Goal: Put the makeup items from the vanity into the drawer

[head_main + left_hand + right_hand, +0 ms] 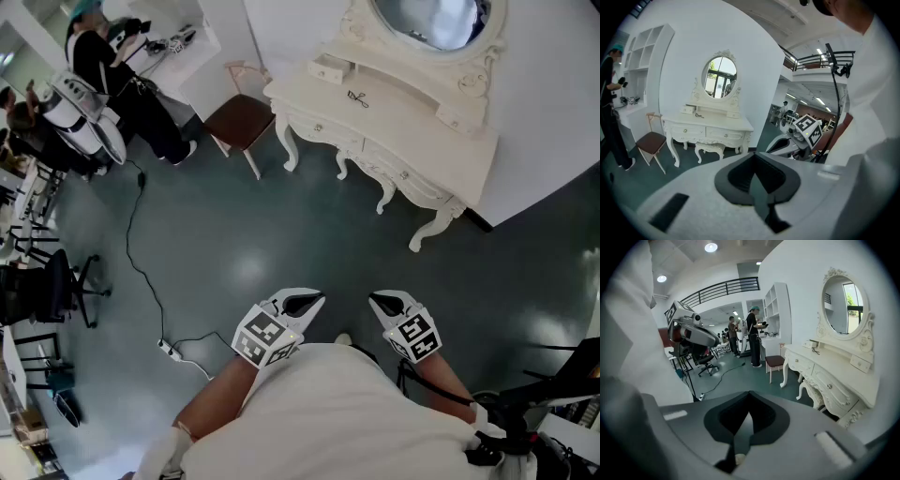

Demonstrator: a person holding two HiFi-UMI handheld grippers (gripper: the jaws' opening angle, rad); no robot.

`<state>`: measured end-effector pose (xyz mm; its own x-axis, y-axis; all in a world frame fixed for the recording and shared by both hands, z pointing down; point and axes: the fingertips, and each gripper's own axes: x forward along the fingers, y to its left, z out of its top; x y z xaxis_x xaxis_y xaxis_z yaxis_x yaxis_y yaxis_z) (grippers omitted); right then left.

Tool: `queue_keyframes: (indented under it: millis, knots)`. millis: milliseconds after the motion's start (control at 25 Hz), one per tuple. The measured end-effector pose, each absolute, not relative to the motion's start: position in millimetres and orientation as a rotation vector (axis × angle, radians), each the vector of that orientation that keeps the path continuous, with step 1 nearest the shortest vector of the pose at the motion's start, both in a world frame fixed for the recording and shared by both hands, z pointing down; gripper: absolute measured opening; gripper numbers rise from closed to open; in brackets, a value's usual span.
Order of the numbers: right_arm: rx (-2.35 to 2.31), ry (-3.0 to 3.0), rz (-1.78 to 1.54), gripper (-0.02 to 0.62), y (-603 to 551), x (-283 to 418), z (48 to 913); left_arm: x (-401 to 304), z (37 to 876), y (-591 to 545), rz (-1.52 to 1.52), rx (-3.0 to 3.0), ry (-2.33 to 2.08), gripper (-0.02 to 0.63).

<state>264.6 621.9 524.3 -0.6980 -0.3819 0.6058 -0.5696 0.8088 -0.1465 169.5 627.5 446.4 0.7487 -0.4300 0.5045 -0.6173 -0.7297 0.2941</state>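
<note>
The white carved vanity (412, 122) with an oval mirror stands across the floor, well ahead of both grippers. A small dark makeup item (357, 97) lies on its top, also seen as a small dark makeup item (699, 115) (815, 351). The vanity's front drawers (323, 127) are closed. My left gripper (314, 300) and right gripper (380, 302) are held close to my body, far from the vanity. In both gripper views the jaws meet: left gripper (752, 161), right gripper (749, 401), nothing between them.
A brown-seated chair (239, 122) stands left of the vanity; a white stool (710, 149) sits under it. A person (103, 66) works at a white shelf counter at far left. A cable and power strip (169, 349) lie on the floor, near an office chair (56, 286).
</note>
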Motion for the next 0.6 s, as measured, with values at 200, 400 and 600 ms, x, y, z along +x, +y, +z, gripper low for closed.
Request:
queue_keyframes:
  millis: [200, 400, 600]
  knots:
    - [0.733, -2.43, 0.396, 0.0, 613, 223, 517, 126, 444, 628, 0.526, 2.519, -0.788, 0.003]
    - [0.732, -2.425, 0.381, 0.0, 611, 164, 510, 68, 439, 620, 0.495, 2.543, -0.803, 0.003]
    - [0.738, -2.393, 0.37, 0.0, 604, 104, 509, 3, 441, 615, 0.467, 2.55, -0.803, 0.003]
